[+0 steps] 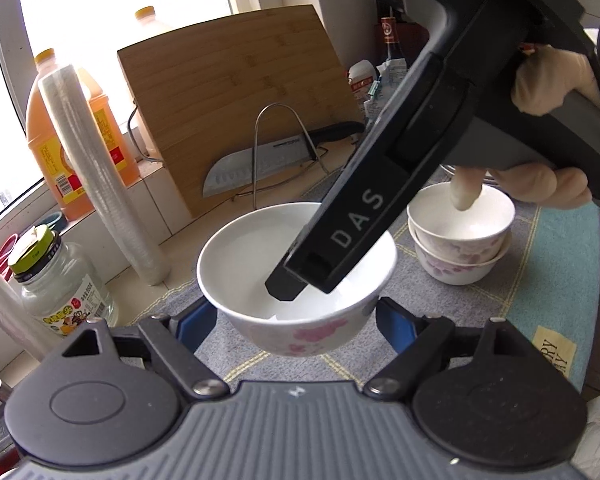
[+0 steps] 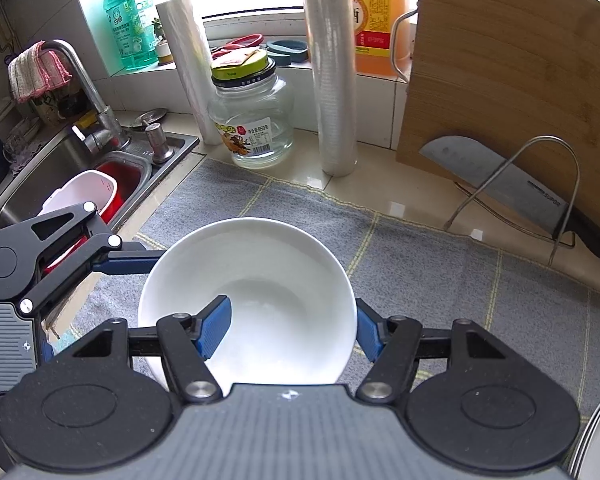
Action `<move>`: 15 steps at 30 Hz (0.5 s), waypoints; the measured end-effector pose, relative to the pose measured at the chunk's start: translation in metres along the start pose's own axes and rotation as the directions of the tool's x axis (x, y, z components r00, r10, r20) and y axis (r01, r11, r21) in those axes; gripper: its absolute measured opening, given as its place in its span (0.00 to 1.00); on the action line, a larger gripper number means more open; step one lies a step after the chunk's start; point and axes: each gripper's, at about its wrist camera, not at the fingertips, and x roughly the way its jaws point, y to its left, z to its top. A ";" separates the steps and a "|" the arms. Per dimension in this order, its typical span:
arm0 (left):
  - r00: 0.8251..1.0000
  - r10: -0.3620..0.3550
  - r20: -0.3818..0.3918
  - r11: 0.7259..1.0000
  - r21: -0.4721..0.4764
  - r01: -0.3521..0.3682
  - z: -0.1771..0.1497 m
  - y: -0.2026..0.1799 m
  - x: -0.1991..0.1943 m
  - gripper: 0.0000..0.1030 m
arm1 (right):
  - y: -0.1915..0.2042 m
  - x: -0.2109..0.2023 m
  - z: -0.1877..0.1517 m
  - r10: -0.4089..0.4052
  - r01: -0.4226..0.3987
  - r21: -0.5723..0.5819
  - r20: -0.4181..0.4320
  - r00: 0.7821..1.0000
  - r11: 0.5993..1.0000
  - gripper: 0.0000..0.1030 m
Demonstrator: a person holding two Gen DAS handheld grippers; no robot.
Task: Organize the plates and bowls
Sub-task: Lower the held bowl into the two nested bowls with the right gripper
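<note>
1. Pinching the wall of the white glazed ceramic bowl with pink flowers (image 2: 256,300), the right gripper (image 2: 292,330) carries it above the grey mat (image 2: 440,264); one pad inside, one outside.
2. Left gripper (image 1: 296,320) straddles the bowl; whether its pads press, I cannot tell.
3. Stiff, slick, breakable; likely light; grip at the rim.

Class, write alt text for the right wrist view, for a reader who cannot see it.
The right gripper clamps the wall of a white bowl, one blue finger inside and one outside, above a grey mat. Behind stand a glass jar, a sink and a wooden cutting board.

Blown-out window (image 1: 100,4) backlight, fisheye-warped edges
</note>
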 end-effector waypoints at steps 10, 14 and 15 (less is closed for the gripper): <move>0.997 -0.064 0.032 0.995 0.076 0.062 0.034 -0.035 0.008 0.84 | -0.033 -0.040 -0.026 -0.078 0.077 0.051 0.030 0.996 0.996 0.69; 0.993 -0.107 0.052 0.990 0.102 0.101 0.048 -0.050 0.014 0.84 | -0.050 -0.055 -0.037 -0.116 0.113 0.082 0.036 0.993 0.990 0.69; 0.991 -0.120 0.056 0.988 0.109 0.113 0.051 -0.054 0.016 0.84 | -0.054 -0.059 -0.040 -0.126 0.123 0.092 0.037 0.991 0.988 0.69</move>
